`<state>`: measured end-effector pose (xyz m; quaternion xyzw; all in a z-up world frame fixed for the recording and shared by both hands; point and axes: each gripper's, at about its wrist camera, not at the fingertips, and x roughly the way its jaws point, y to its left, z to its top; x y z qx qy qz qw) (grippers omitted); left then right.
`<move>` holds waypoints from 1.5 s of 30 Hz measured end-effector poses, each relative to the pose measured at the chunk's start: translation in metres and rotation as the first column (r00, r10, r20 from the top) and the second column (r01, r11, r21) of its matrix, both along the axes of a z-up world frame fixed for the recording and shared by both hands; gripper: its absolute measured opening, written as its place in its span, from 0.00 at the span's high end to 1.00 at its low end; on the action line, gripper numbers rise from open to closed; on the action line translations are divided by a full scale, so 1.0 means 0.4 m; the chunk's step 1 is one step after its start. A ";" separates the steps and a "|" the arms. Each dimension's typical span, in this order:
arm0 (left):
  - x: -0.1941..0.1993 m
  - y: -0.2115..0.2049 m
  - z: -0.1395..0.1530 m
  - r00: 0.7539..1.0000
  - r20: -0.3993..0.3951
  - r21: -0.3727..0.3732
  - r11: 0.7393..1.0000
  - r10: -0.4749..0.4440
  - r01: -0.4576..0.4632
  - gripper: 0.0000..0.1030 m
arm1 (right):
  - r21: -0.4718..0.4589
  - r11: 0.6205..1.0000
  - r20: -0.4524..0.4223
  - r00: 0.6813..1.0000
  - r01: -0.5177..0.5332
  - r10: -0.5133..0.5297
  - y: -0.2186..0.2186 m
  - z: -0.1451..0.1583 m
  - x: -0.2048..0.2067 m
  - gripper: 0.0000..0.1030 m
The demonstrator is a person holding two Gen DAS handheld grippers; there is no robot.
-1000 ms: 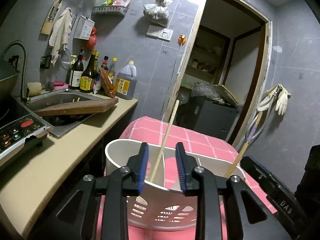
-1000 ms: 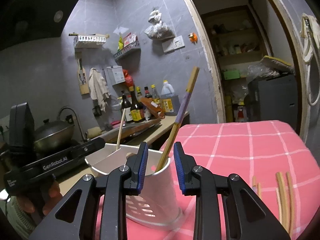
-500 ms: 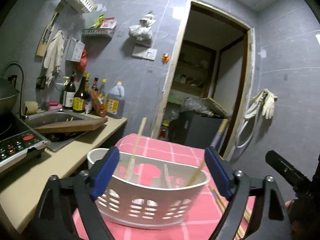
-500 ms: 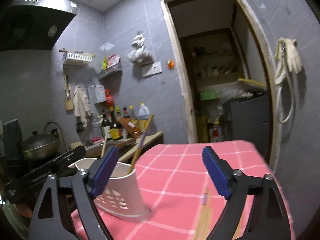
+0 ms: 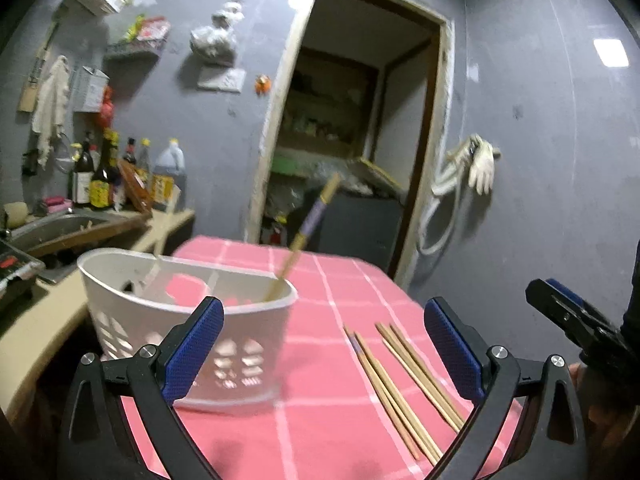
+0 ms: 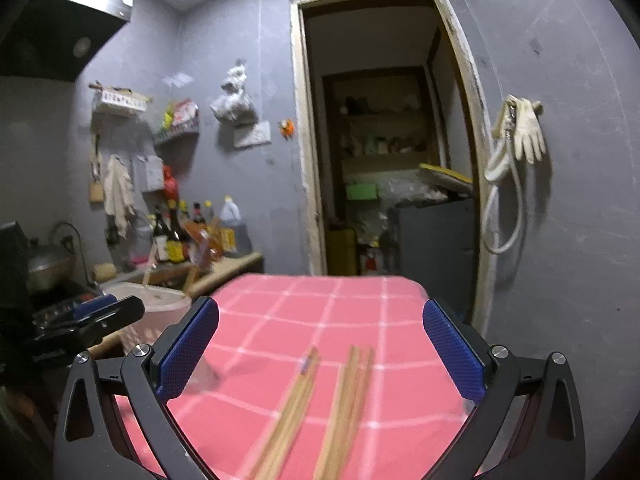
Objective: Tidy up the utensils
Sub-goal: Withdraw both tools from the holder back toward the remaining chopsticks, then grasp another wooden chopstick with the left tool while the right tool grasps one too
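Both claws released, jaws just opened wide, nothing between.
- left claw (image 5: pixel 322 344), right claw (image 6: pixel 320 346)
- loose chopsticks (image 5: pixel 400 376) lower centre-right on pink surface (image 5: pixel 320 412); white holder (image 5: pixel 184 320) lower left, two sticks standing inside
- pick one outer stick, pinch mid-shaft, keep clear of neighbours

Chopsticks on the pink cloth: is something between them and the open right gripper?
Nothing visible. The chopsticks lie loose on the cloth, just ahead of the right gripper, whose jaws have just been opening and hold nothing.
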<state>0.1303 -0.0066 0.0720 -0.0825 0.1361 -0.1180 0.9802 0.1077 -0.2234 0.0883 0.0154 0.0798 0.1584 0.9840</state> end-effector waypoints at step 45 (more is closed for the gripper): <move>0.292 -0.222 -0.239 0.800 -0.581 0.096 0.963 -0.150 0.251 0.75 | -0.112 0.984 -0.630 0.775 -0.136 0.036 -0.036 -0.249 0.286 0.79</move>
